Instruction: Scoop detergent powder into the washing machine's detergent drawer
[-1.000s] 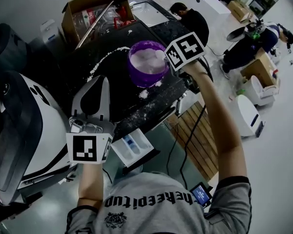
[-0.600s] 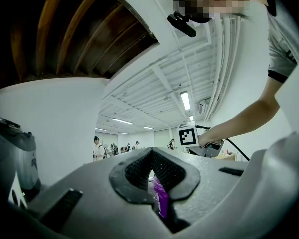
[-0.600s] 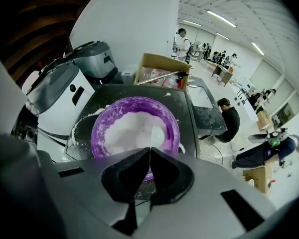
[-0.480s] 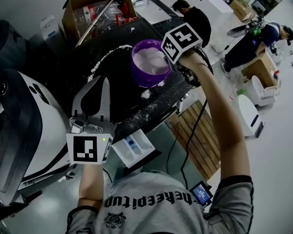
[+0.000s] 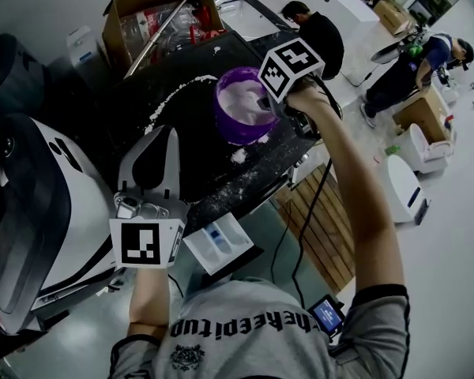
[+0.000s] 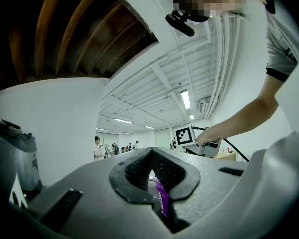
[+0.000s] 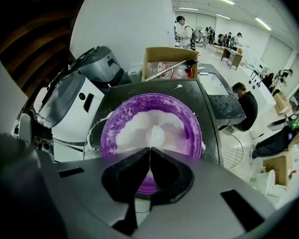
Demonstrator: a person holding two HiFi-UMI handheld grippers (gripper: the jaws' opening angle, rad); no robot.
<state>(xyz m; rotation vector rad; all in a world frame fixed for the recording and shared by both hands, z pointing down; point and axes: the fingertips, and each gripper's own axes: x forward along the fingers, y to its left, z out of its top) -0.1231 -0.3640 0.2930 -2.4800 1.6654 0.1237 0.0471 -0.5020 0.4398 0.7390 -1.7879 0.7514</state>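
Note:
A purple bowl (image 5: 238, 110) of white detergent powder (image 7: 139, 126) stands on the dark counter (image 5: 189, 160). My right gripper (image 5: 264, 105) is over the bowl's right rim. It is shut on a white spoon (image 7: 155, 133) whose scoop end lies in the powder. My left gripper (image 5: 171, 131) rests on the counter's near left part, its jaws together and holding nothing. A purple sliver shows through their lower gap in the left gripper view. The white detergent drawer (image 5: 217, 243) stands pulled out below the counter edge, beside the washing machine (image 5: 31, 212).
Spilled powder (image 5: 238, 155) dots the counter, and a thin line of spilled powder (image 5: 174, 101) curves behind the bowl. A cardboard box (image 5: 154, 14) sits at the back. A wooden panel (image 5: 320, 212) and a cable (image 5: 304, 212) lie to the right. Several people are in the background.
My right gripper has moved left with the spoon, from the bowl's right side to over its rim. The left gripper has stayed put.

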